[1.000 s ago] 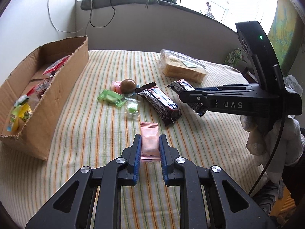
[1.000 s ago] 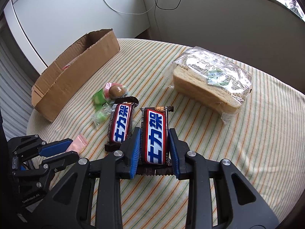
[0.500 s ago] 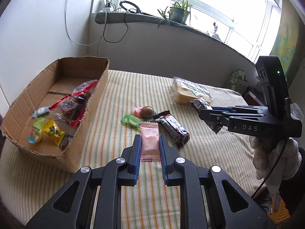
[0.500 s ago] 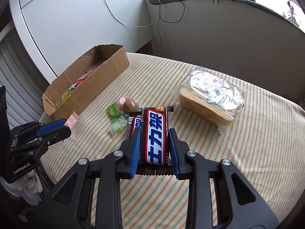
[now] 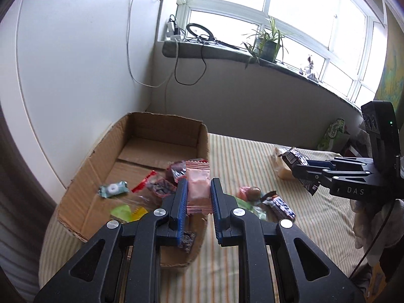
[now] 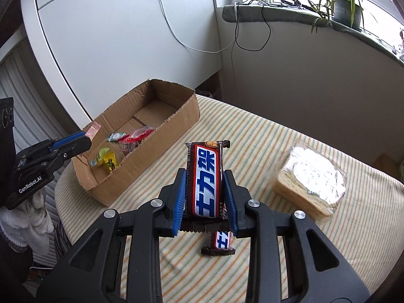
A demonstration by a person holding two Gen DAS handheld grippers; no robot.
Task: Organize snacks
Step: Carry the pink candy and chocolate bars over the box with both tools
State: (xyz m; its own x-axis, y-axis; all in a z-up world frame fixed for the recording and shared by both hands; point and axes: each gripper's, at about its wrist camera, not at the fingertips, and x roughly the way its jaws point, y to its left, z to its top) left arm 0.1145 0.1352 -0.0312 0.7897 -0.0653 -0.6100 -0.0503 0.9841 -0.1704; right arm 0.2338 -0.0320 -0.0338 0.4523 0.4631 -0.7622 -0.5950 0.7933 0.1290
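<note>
Cardboard box holds mixed sweets; left claw clamps pink packet, right claw clamps chocolate bar.

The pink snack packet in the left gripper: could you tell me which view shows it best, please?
The left wrist view: the pink snack packet fills the centre, clamped between both fingers. The right wrist view shows only its crimped end.

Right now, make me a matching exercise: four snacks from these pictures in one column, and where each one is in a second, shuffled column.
1. pink wafer packet
2. big chocolate bar
3. bagged bread
4. round mint sweet

A. lying inside the cardboard box
B. held in the right tongs
C. held in the left tongs
D. lying on the striped cloth

Pairs: 1-C, 2-B, 3-D, 4-A
</note>
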